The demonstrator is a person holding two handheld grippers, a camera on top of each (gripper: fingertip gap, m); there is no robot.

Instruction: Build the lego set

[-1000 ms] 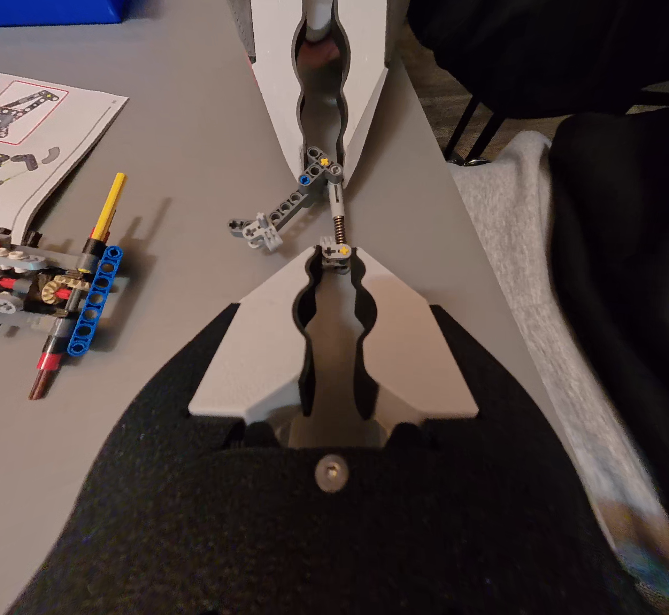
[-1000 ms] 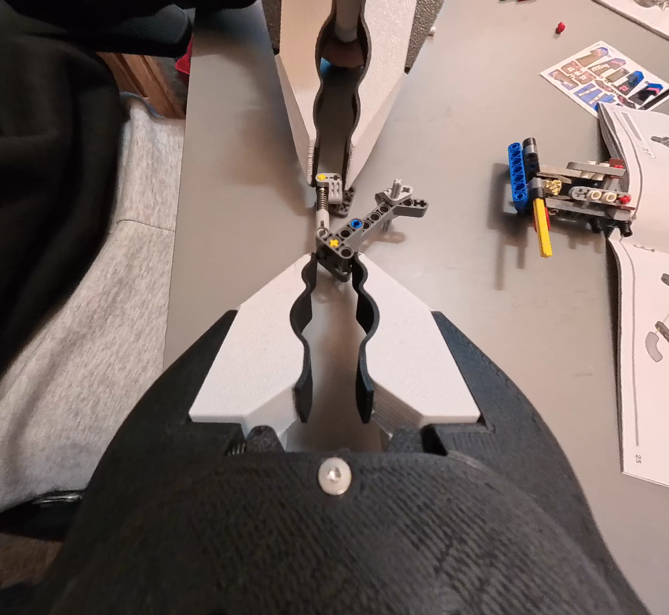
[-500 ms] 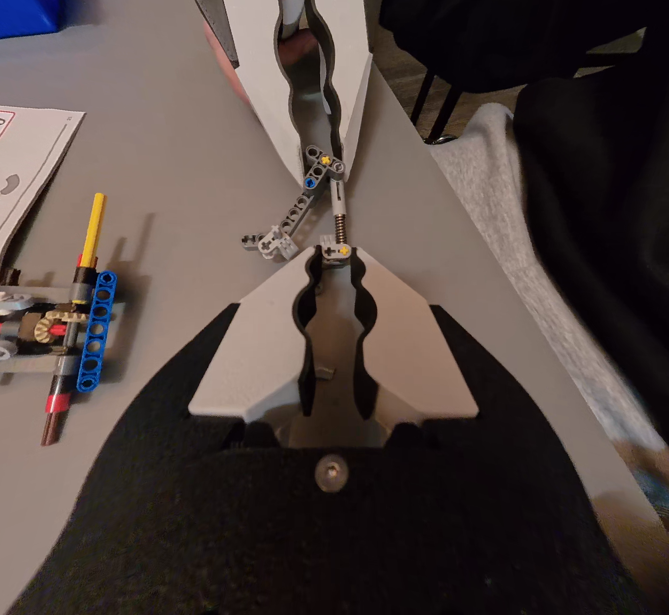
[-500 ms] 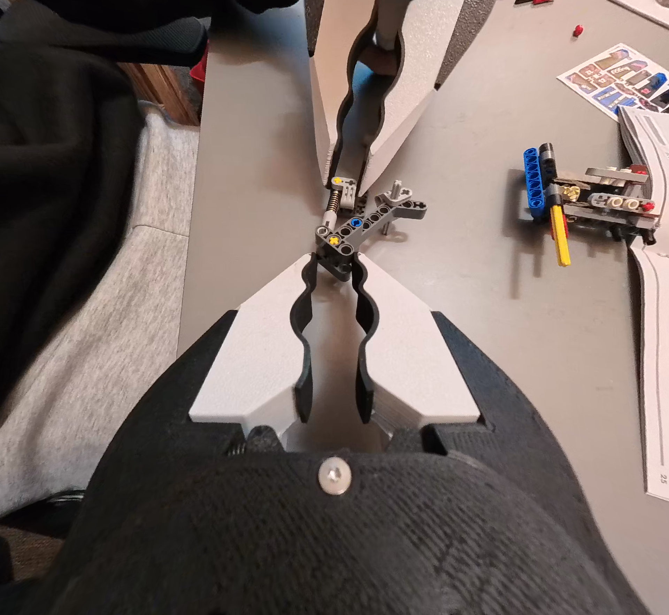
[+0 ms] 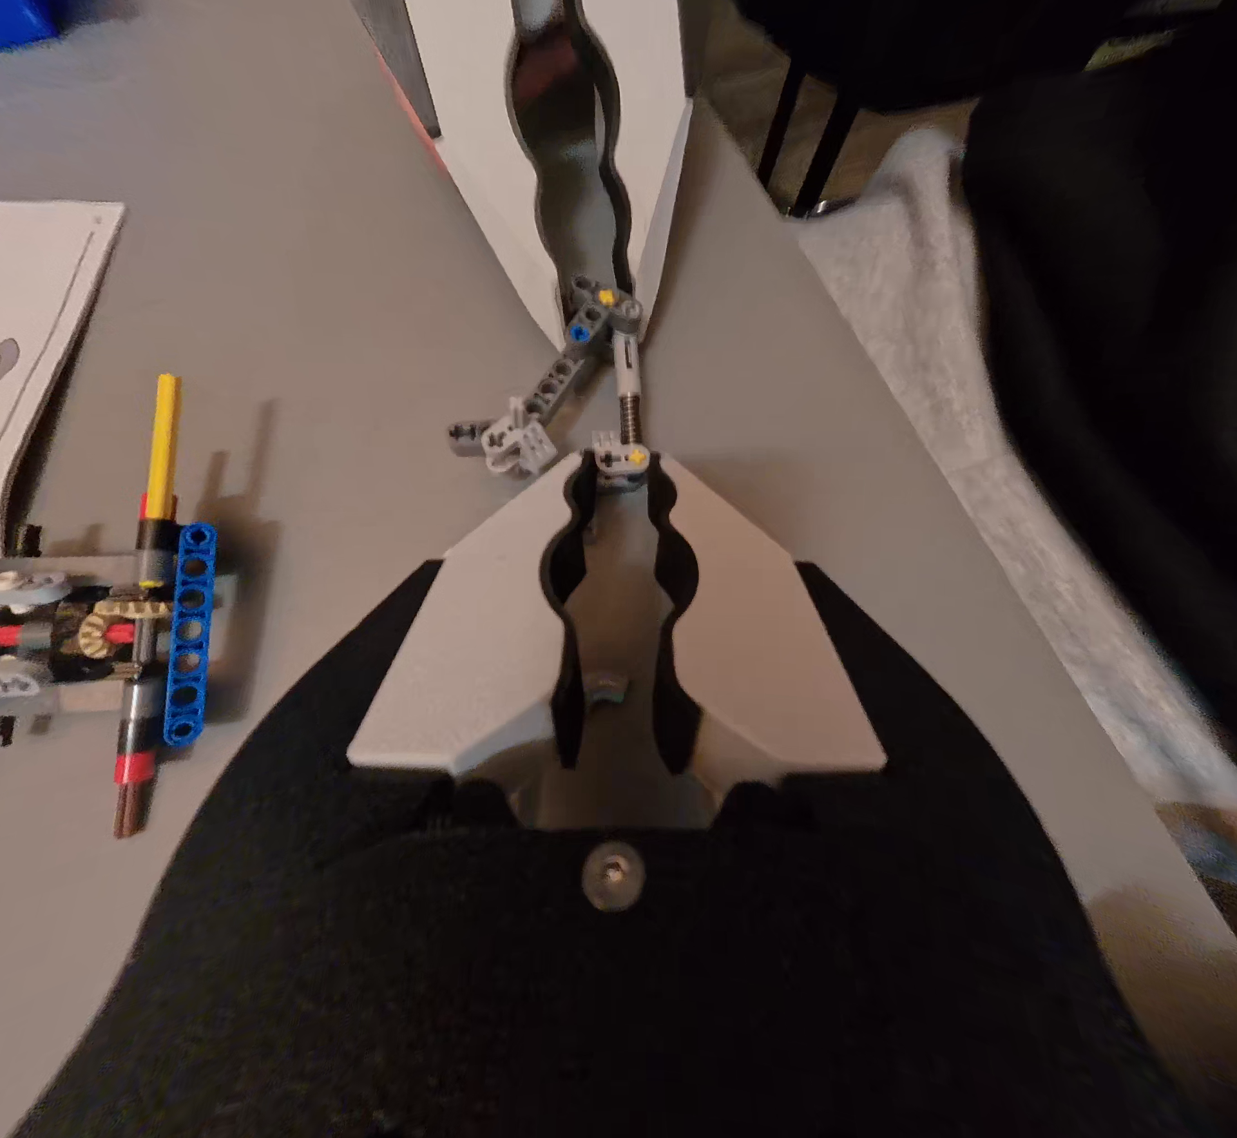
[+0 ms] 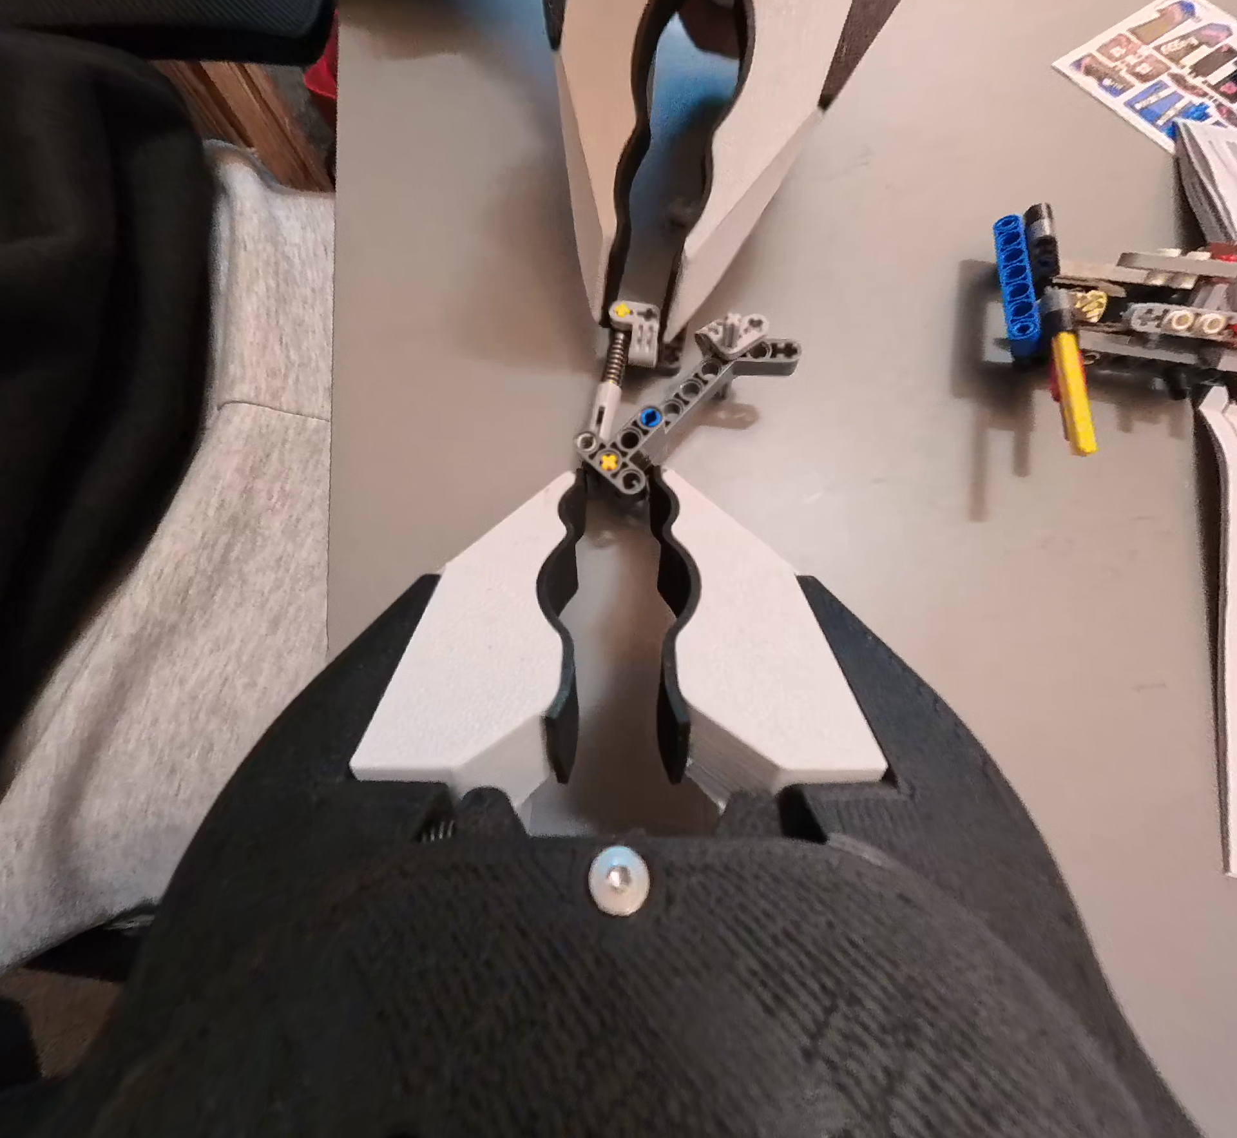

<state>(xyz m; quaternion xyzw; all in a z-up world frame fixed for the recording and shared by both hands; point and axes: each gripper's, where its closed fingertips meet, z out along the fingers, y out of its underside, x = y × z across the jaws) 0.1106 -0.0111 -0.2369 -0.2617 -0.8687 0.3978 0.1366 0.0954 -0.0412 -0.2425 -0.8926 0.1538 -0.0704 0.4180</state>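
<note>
Shock absorber (image 5: 628, 384): long axis spans your two grippers. Left gripper (image 5: 619, 470) pinches its near connector; right gripper (image 6: 612, 482) clamps the grey liftarm (image 6: 676, 404) at its far end.

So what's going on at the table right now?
A small lego piece is held between both tools. The left tool is shut on the light grey connector at the spring end of the shock absorber. The right tool is shut on the dark grey beam at the other end. A bigger sub-assembly lies aside, untouched.
</note>
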